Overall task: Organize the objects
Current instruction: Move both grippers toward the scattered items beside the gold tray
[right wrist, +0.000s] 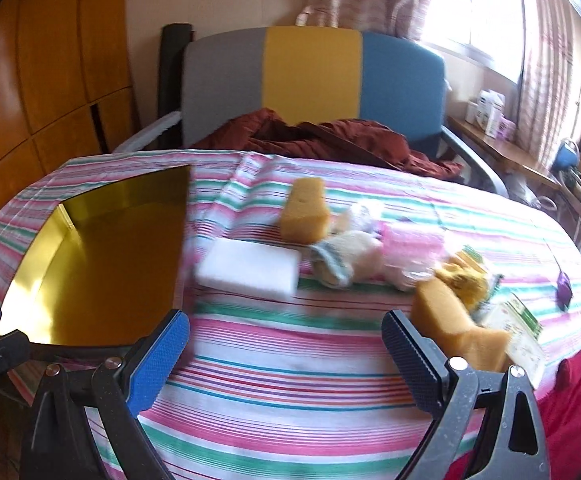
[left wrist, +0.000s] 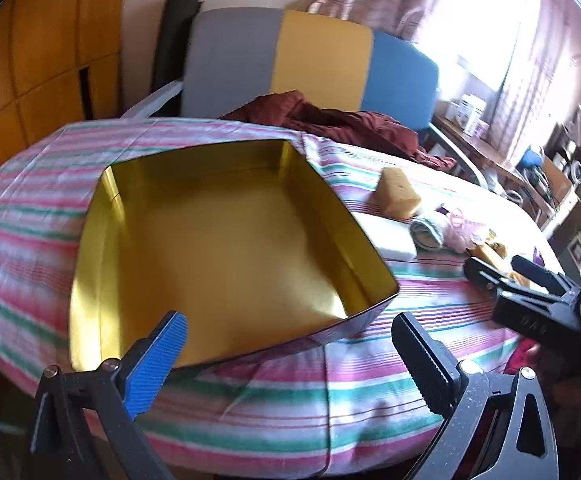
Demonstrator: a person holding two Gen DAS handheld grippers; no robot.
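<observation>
Left wrist view: you are at the start, with nothing gathered yet. The tin [left wrist: 226, 240] sits empty on the striped table [left wrist: 330, 400], its gold inside bare. Your left gripper [left wrist: 290, 364] hangs over the tin's near corner, jaws spread wide and holding nothing. Right of the tin lie a white block [left wrist: 386, 236] touching its wall, a sponge [left wrist: 398, 194] just beyond that, and a small heap of cloths. Your right gripper [left wrist: 530, 280] shows farther right of the tin, near the heap.

Right wrist view: the right gripper [right wrist: 286, 364] points down at bare cloth right of the tin [right wrist: 98, 264], jaws spread, empty. The white block [right wrist: 250, 270] is the nearest piece to the tin; the sponge [right wrist: 304, 210] stands behind it, and a second sponge [right wrist: 450, 320] lies well right, by your right jaw. I judge the next move is to close on one piece, likely this near sponge, and carry it to the tin. The sponges look soft, so squeeze lightly.
</observation>
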